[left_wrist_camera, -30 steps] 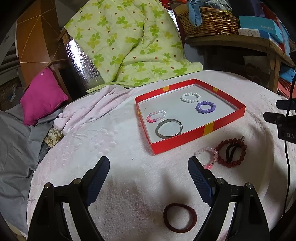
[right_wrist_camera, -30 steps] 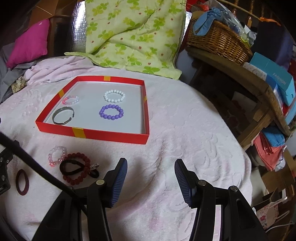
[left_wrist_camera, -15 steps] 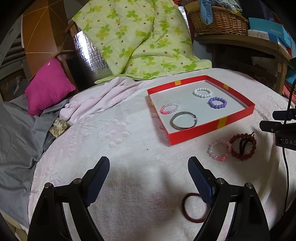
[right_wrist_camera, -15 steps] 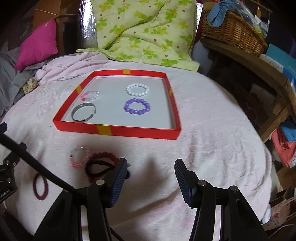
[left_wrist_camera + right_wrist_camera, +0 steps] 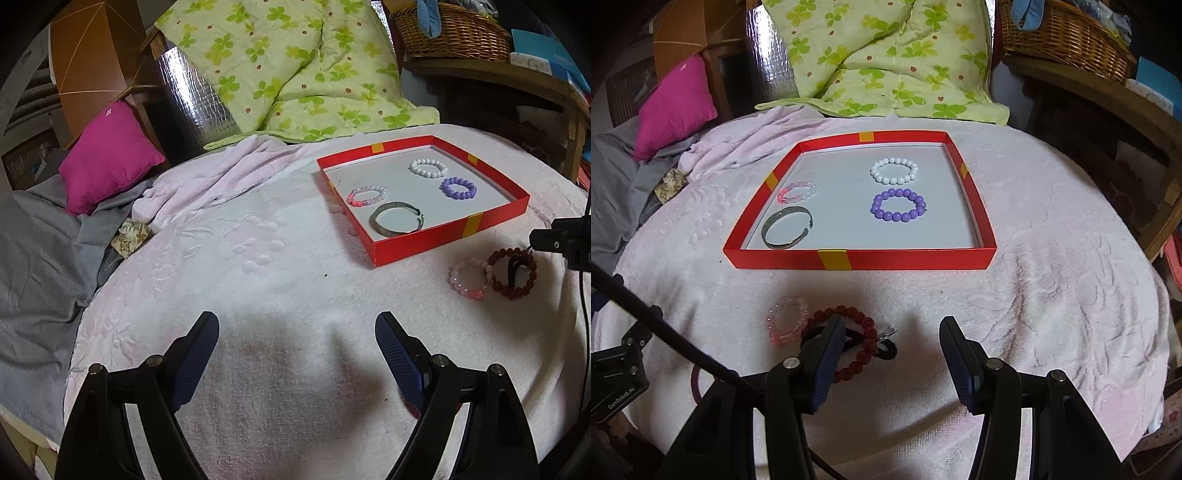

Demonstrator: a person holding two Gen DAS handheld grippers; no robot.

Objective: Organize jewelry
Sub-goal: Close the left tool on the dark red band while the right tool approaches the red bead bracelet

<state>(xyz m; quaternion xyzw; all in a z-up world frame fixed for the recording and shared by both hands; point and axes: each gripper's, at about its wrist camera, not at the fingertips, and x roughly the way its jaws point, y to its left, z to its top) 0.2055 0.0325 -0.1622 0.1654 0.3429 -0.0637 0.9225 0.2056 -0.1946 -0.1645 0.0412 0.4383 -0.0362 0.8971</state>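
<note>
Right gripper (image 5: 892,350): jaws about half open, nothing between the pads. It hangs low centre of the right wrist view, just right of the loose pile.
Left gripper (image 5: 297,354): jaws wide, empty, over bare blanket (image 5: 258,280) at the bottom of the left wrist view.
Red tray (image 5: 916,258): mid-frame; already holds the white bead bracelet (image 5: 894,170), purple bead bracelet (image 5: 898,205), small pink bracelet (image 5: 796,192) and metal bangle (image 5: 788,232).
Still loose: dark red bead bracelet (image 5: 866,332) with a black hair tie (image 5: 886,349) lying across it; clear pink bracelet (image 5: 786,321) touching its left side. A maroon band (image 5: 695,384) shows at lower left, half hidden by the cable.
Step, as I read it: pick up from the pile.
Advice: shift your right gripper left so one pad goes inside the red loop. Close on one strand only, lift slowly, and watch that the hair tie and pink bracelet don't drag along.
</note>
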